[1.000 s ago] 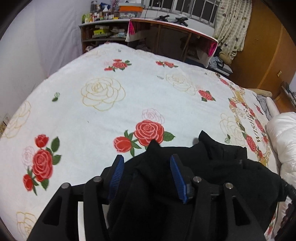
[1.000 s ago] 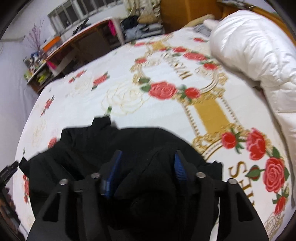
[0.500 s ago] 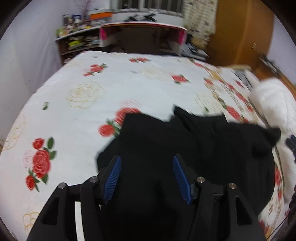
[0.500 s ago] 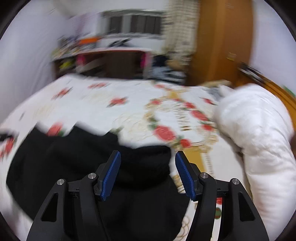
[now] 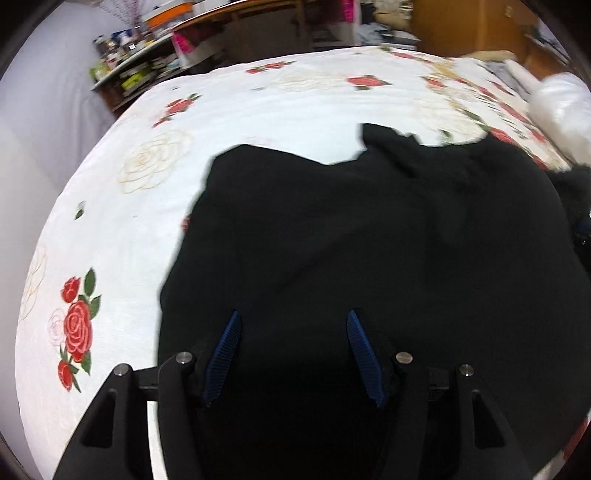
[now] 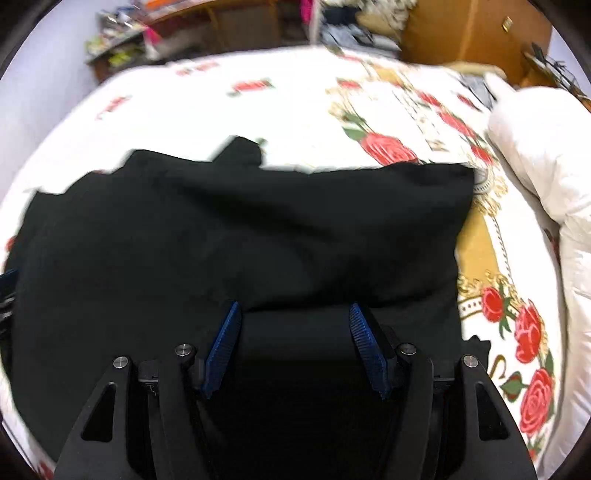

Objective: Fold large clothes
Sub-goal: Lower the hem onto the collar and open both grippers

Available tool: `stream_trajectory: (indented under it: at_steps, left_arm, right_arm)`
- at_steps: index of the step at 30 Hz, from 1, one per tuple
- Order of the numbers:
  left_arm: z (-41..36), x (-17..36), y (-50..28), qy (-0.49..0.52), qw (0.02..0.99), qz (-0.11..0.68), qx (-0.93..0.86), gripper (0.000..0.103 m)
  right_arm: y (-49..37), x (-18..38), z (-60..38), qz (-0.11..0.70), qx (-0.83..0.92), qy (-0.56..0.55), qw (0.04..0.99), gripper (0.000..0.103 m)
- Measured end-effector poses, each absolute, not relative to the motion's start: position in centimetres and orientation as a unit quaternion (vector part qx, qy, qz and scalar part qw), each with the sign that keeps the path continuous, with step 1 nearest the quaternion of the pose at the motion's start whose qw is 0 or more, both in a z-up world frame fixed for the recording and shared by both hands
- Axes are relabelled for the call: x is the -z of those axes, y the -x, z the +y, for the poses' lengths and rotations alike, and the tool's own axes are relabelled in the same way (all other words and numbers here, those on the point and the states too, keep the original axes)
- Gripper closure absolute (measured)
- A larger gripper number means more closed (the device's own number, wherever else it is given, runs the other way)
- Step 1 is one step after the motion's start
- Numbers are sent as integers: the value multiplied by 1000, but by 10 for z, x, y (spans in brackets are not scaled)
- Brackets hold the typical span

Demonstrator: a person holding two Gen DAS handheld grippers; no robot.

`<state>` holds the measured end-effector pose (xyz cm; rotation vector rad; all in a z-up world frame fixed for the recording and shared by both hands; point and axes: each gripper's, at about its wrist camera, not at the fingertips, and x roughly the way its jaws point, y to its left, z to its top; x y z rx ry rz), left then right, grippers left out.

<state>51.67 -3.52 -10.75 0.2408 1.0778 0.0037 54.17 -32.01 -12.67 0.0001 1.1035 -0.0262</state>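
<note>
A large black garment [image 5: 369, 236] lies spread on the bed with the white rose-print cover [image 5: 122, 229]. It also fills the middle of the right wrist view [image 6: 240, 236], with a folded band near the fingers. My left gripper [image 5: 293, 325] is open above the garment's near left part, blue pads apart, nothing between them. My right gripper [image 6: 295, 317] is open above the near right part, also empty. The garment's near edge is hidden under both grippers.
A white padded duvet [image 6: 543, 155] is bunched along the bed's right side. Behind the bed stand a cluttered shelf [image 5: 125, 66], a wooden desk [image 5: 258, 22] and a wooden wardrobe [image 6: 461, 33]. A grey wall [image 5: 37, 110] lies on the left.
Both grippers have pulled back and apart. The black garment, bunched a second ago, now lies spread wide and flatter across the bed. Both jaws stay open.
</note>
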Motion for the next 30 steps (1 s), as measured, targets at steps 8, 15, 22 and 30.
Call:
stream_trajectory:
  at_steps: [8, 15, 22, 30]
  left_arm:
    - [-7, 115, -531, -72, 855, 513, -26, 39]
    - [9, 110, -531, -50, 846, 529, -51, 41]
    - [36, 80, -510, 31, 857, 511, -62, 43]
    - [-16, 76, -487, 1, 865, 502, 7, 43]
  right_arm:
    - [-587, 159, -332, 570, 71, -2, 819, 37]
    - [-568, 144, -343, 551, 84, 3, 830, 37]
    - [-513, 80, -344, 478, 56, 11, 876, 36]
    - [-496, 79, -249, 467, -121, 13, 876, 36]
